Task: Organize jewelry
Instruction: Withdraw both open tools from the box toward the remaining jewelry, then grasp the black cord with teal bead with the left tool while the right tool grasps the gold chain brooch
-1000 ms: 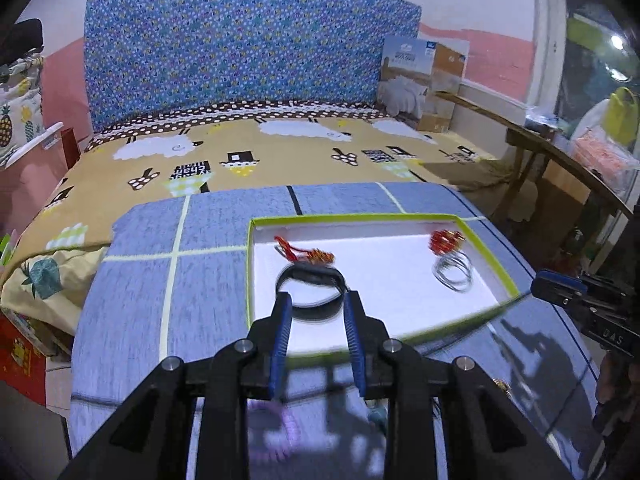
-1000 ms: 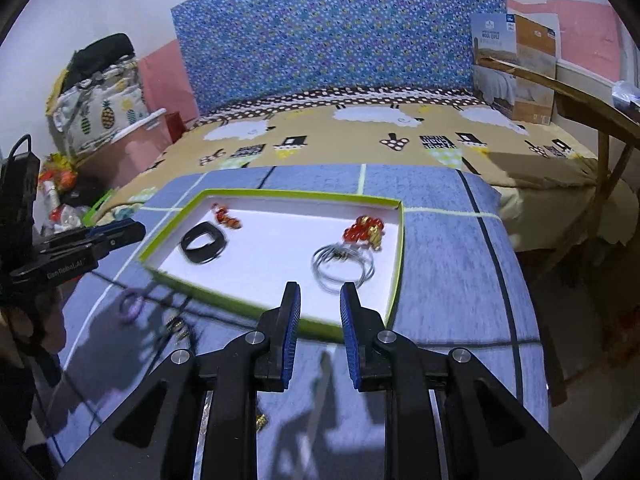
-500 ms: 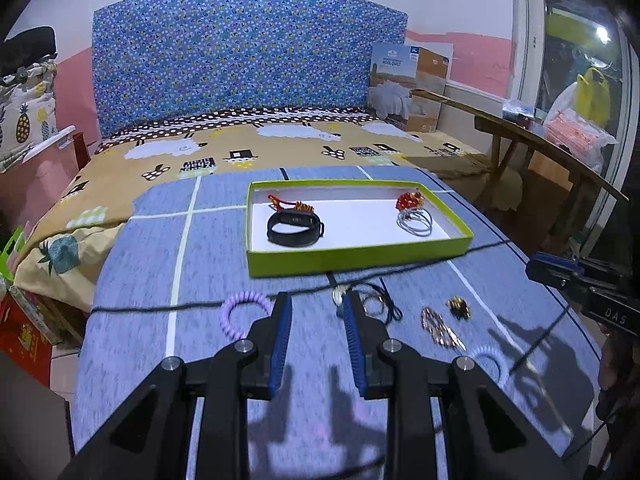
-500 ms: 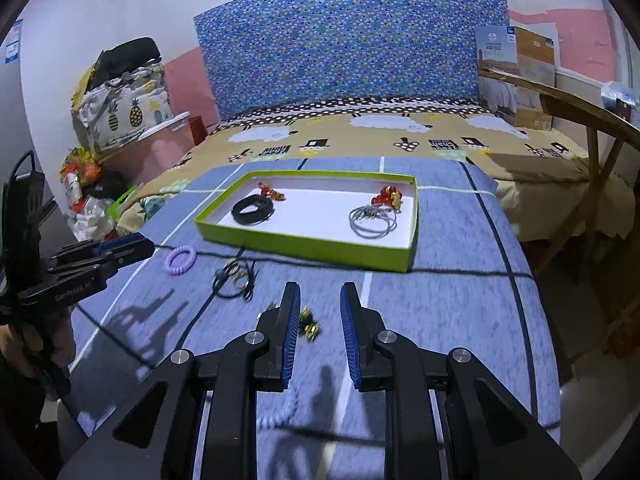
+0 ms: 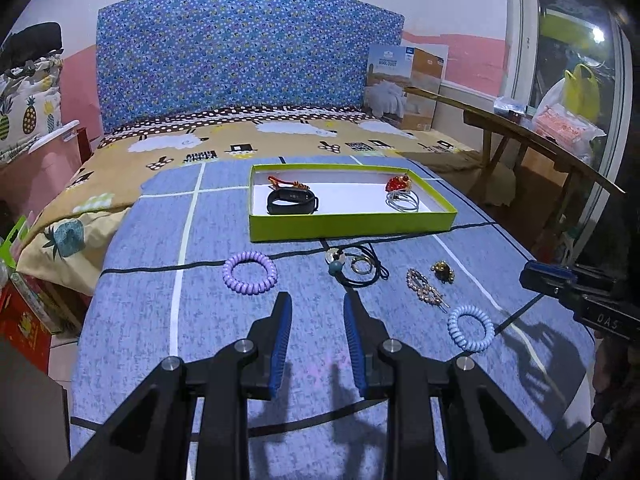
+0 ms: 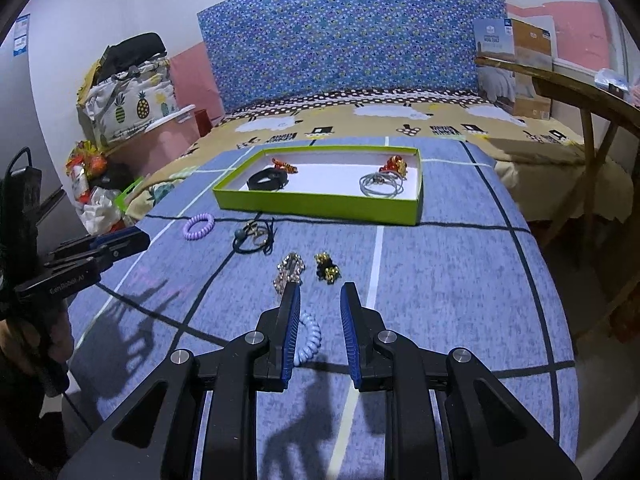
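A green box [image 5: 352, 229] [image 6: 320, 206] on the blue cloth holds a black band [image 5: 293, 202], a red-orange charm [image 5: 286, 182], a red ornament [image 5: 398, 184] and silver rings [image 5: 403, 201]. In front lie a purple coil tie [image 5: 249, 272] [image 6: 199, 226], a black cord necklace [image 5: 356, 267] [image 6: 256, 238], a beaded clip [image 5: 424, 290] [image 6: 289, 270], a gold-black piece [image 5: 442, 272] [image 6: 327, 270] and a light blue coil tie [image 5: 470, 327] [image 6: 308, 338]. My left gripper [image 5: 316, 312] is open and empty. My right gripper [image 6: 319, 300] is open and empty over the blue tie.
The cloth-covered table [image 5: 160, 320] stands against a bed [image 5: 240, 144] with a blue headboard. A wooden bench [image 5: 540, 148] and bags are at the right. Boxes and bags [image 6: 120, 92] pile up at the left.
Both grippers have pulled back from over the box toward the table's front. The black band stays in the box and the loose jewelry has come into view.
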Demonstrator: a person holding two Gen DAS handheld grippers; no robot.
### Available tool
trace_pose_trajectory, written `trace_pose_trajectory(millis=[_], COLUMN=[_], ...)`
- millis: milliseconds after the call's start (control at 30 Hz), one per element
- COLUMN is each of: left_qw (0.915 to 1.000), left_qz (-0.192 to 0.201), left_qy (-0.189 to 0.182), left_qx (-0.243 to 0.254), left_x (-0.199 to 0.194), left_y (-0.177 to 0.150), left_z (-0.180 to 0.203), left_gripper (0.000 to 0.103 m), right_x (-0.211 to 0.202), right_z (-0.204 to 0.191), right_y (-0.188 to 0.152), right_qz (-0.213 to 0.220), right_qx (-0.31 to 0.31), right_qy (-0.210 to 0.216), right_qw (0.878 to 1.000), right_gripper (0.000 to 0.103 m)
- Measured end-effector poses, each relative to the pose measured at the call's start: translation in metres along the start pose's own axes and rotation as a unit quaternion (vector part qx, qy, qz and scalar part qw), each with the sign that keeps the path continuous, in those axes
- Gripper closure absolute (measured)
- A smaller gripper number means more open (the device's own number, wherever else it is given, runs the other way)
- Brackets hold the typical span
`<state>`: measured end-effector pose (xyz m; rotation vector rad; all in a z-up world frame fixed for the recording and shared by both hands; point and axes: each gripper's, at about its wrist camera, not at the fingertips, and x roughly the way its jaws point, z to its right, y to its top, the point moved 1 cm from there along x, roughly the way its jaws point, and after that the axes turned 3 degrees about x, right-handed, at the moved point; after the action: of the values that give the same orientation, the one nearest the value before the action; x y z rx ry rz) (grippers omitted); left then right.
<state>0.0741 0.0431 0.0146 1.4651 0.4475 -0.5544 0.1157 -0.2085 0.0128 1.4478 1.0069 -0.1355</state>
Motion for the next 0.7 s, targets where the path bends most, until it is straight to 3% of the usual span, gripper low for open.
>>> trace_pose_trajectory(millis=[700], left_qw=[0.9997], left_qz=[-0.018], left_qy=[-0.014], left_qx=[0.012], left_x=[0.019], left_y=[0.003], left_z=[0.01], left_gripper=[0.075], right_x=[0.018], right_z=[-0.008], right_y=[0.001], right_qz=[-0.018], right_qx=[-0.013], right_qy=[0.01], right_qw=[1.0], right_gripper=[0.082])
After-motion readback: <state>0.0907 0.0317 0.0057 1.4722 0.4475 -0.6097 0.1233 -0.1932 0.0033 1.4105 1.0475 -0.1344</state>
